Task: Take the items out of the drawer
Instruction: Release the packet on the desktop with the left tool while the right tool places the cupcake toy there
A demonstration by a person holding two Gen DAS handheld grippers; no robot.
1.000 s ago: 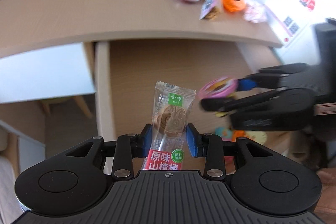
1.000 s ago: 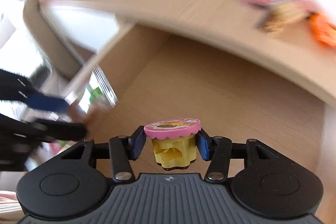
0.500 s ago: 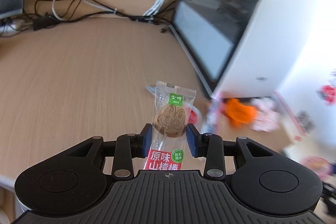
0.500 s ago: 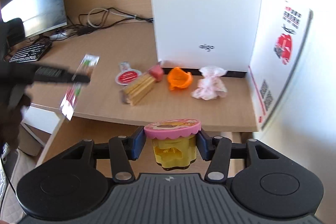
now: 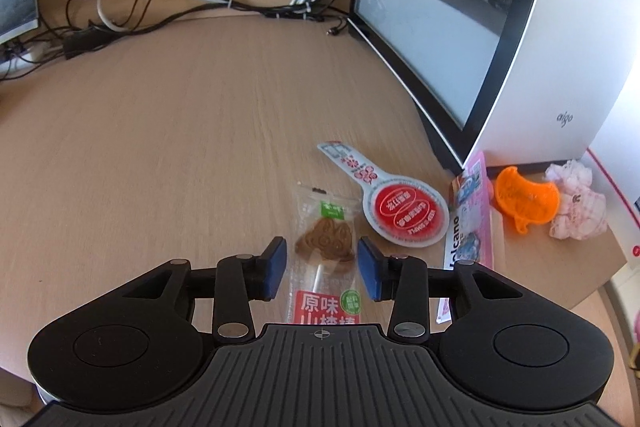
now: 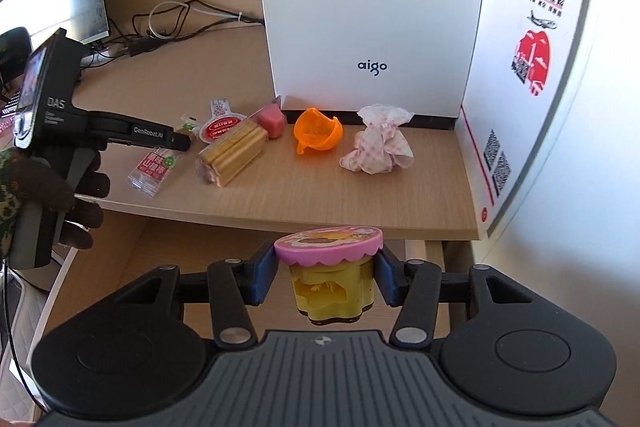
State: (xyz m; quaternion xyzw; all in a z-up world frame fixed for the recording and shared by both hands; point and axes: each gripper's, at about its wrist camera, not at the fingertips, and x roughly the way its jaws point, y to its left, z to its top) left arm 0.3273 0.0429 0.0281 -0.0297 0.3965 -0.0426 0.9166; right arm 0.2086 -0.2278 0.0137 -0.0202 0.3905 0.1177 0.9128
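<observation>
Released since half a second ago, the hawthorn lollipop packet now lies flat on the surface between the parted pads of the left gripper, beside a red-lidded sachet. A pink-lidded yellow cup is clamped in the right gripper, short of the surface edge, and is judged yet to be set down.

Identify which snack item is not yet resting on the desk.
The yellow jelly cup with pink lid: the right hand-held gripper holds it below the desk edge; the others lie on top.
</observation>
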